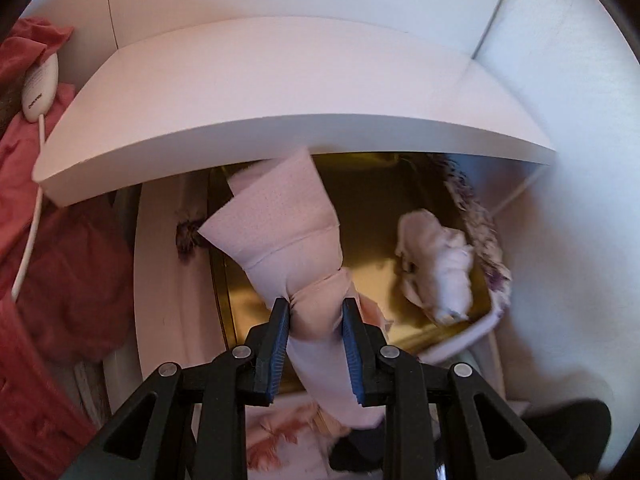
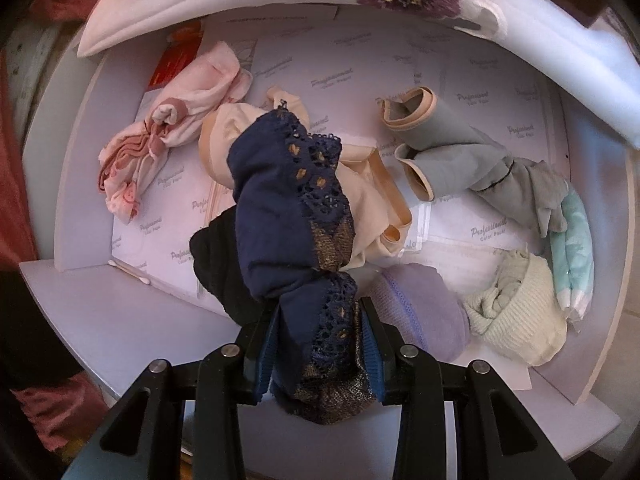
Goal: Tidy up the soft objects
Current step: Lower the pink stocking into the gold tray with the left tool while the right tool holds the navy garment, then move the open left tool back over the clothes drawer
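Left gripper (image 1: 316, 312): jaws clamped on a pink garment (image 1: 280, 224), held above a gold-lined box (image 1: 360, 200) under a white shelf (image 1: 280, 92). A white garment (image 1: 436, 268) lies inside the box at its right side.

Right gripper (image 2: 320, 320): jaws clamped on a navy lace garment (image 2: 288, 200), held over a paper-lined drawer (image 2: 80, 128). The drawer contains a pink garment, a cream garment (image 2: 368, 196), a grey garment (image 2: 472, 160), a lilac roll (image 2: 420, 304) and a pale green roll (image 2: 520, 320).

White drawer (image 2: 80, 184) holds pink garment (image 2: 160, 140), grey garment (image 2: 480, 164).
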`<state>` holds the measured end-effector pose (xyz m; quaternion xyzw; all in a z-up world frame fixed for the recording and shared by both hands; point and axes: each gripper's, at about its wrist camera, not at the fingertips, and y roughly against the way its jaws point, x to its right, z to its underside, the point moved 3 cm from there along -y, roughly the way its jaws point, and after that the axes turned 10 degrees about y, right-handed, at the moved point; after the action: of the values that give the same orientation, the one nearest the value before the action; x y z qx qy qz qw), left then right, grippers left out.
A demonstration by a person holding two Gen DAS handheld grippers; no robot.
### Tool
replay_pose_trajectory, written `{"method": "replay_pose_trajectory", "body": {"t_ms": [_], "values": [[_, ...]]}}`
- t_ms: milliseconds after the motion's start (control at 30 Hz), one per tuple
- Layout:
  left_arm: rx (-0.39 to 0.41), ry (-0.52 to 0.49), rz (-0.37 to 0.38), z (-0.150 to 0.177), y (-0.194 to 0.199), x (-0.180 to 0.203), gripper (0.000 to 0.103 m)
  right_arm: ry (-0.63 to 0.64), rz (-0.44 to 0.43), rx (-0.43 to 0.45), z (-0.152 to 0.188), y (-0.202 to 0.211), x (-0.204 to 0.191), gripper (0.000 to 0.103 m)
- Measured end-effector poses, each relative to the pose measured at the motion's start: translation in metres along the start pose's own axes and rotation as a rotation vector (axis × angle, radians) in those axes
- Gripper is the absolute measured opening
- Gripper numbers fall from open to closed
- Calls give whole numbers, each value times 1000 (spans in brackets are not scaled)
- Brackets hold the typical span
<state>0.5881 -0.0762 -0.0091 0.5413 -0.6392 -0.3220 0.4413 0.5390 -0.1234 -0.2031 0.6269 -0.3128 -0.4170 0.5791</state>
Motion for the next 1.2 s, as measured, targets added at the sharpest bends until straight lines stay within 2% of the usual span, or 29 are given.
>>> {"method": "replay_pose_trajectory", "body": {"t_ms": [200,333,433,633,800,967,1200], "values": [[52,-6,-118,-5,-32,1,23,6,5,-2,0,-3,-6,38],[123,-14,-181,-10,-41,0,22,8,5,-3,0,-4,-5,38],[123,-53,-217,-13,-54,2,22,14,7,-5,-1,-5,-4,38],[107,26,-156,-5,-55,-15,33,18,10,-6,-1,-7,-5,38],[125,103,-115,8,-39,-30,35,23,16,-6,-1,-9,-7,38],[136,202,-100,24,-21,-45,36,30,22,-2,-1,-10,-8,38],[166,290,-94,52,6,-58,36,31,22,-1,0,-11,-7,38]]}}
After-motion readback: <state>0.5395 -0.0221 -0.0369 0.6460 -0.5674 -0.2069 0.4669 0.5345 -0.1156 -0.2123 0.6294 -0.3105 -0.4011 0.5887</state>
